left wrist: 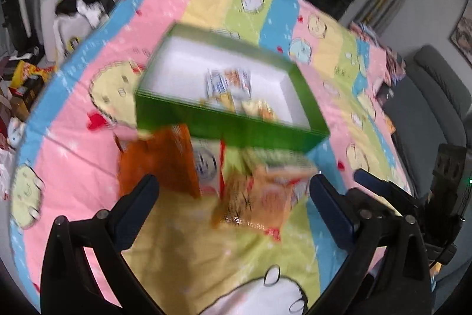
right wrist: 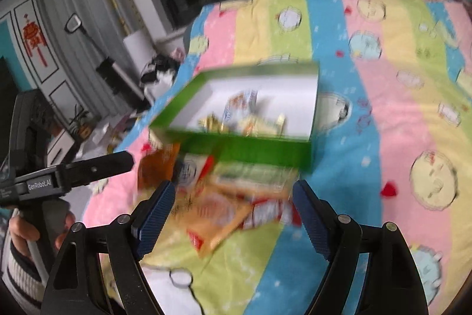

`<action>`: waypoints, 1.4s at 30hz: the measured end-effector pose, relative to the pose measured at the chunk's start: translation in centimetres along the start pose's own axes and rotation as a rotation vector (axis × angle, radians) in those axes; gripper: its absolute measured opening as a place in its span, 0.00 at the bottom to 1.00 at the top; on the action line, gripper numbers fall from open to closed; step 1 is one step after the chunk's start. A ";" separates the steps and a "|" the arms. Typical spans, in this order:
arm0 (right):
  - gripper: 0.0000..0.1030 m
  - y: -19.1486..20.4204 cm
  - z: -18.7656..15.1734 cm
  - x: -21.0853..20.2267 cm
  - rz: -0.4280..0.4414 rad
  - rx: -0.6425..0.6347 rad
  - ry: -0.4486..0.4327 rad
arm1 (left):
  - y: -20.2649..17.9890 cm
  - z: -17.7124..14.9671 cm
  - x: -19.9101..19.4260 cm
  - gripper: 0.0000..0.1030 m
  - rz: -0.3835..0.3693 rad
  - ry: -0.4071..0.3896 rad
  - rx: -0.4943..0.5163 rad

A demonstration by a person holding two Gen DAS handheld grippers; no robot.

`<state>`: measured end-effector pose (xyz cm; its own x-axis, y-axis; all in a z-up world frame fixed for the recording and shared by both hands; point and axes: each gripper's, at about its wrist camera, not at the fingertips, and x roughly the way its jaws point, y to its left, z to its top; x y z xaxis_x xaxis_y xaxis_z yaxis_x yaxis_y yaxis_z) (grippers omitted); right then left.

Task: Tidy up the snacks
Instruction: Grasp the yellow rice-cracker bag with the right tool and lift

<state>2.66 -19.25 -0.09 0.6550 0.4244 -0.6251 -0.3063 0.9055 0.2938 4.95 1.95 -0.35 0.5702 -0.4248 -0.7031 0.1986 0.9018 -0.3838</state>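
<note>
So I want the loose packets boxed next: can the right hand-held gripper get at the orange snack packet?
Probably yes. The right hand-held gripper is open and empty, and the orange snack packet lies uncovered on the blanket ahead to its left, in front of the green box.

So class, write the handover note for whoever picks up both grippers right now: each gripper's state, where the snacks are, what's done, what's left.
Left gripper: open, empty, above the loose snacks.
Right gripper: open, empty, above the same pile.
Green box: on the striped bedspread, a few packets already inside.
Left to do: orange packet, white packet and the other loose ones lie before the box.
</note>
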 end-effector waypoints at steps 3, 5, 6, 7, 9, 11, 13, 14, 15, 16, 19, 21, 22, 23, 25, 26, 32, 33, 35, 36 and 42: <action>0.80 0.4 -2.1 1.7 0.021 -0.010 0.079 | -0.5 -1.4 1.6 0.99 -0.015 0.051 0.012; 0.80 0.6 -3.2 2.7 0.036 -0.007 0.117 | -0.9 -2.0 2.8 0.98 -0.021 0.078 0.020; 0.80 0.7 -3.6 3.1 0.046 -0.009 0.131 | -0.9 -2.1 3.1 0.98 -0.023 0.083 0.022; 0.79 0.8 -3.8 3.3 0.051 -0.010 0.139 | -1.0 -2.2 3.6 0.98 -0.023 0.088 0.026; 0.75 1.2 -4.3 4.0 0.064 -0.021 0.156 | -1.2 -2.3 4.2 0.91 -0.028 0.101 0.036; 0.72 1.6 -4.4 4.5 0.079 -0.023 0.162 | -1.4 -2.4 4.9 0.87 -0.028 0.111 0.049; 0.68 1.8 -4.3 5.0 0.094 -0.023 0.168 | -1.4 -2.4 5.6 0.81 -0.022 0.123 0.058; 0.64 1.9 -4.3 5.3 0.100 -0.024 0.170 | -1.3 -2.4 5.9 0.76 -0.021 0.131 0.057; 0.62 2.0 -4.3 5.7 0.104 -0.025 0.173 | -1.1 -2.4 6.3 0.70 -0.021 0.137 0.054; 0.60 2.1 -4.2 5.9 0.111 -0.026 0.178 | -1.0 -2.5 6.5 0.69 -0.024 0.143 0.051; 0.57 2.3 -4.1 6.5 0.111 -0.027 0.185 | -1.0 -2.4 6.9 0.67 -0.023 0.146 0.054; 0.53 2.2 -4.1 6.9 0.114 -0.021 0.193 | -0.9 -2.4 7.1 0.60 -0.017 0.147 0.052; 0.50 2.1 -4.0 7.0 0.111 -0.024 0.197 | -0.8 -2.4 7.2 0.59 -0.021 0.148 0.049; 0.47 2.1 -4.1 7.1 0.110 -0.028 0.201 | -0.7 -2.4 7.2 0.56 -0.023 0.146 0.044; 0.42 2.1 -4.2 7.2 0.114 -0.028 0.200 | -0.6 -2.3 7.0 0.53 -0.026 0.146 0.040; 0.37 2.1 -4.3 7.2 0.113 -0.035 0.200 | -0.6 -2.4 6.9 0.51 -0.026 0.145 0.047; 0.27 2.6 -4.5 6.7 0.124 -0.051 0.184 | -1.6 -2.8 6.3 0.49 -0.017 0.127 0.088; 0.27 2.5 -4.6 6.6 0.130 -0.048 0.181 | -1.7 -2.9 6.1 0.49 -0.018 0.124 0.090; 0.26 2.5 -4.6 6.0 0.143 -0.040 0.169 | -2.0 -2.9 5.7 0.48 -0.016 0.110 0.099; 0.26 2.4 -4.6 5.7 0.146 -0.039 0.166 | -2.4 -2.9 5.3 0.48 -0.012 0.099 0.107; 0.26 2.7 -2.9 2.9 0.174 -0.041 0.095 | -4.1 -1.8 2.7 0.48 -0.012 0.010 0.152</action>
<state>1.75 -15.55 -3.19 0.5224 0.5708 -0.6335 -0.4385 0.8170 0.3745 4.26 -2.99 -1.70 0.5592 -0.4356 -0.7053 0.3240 0.8980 -0.2977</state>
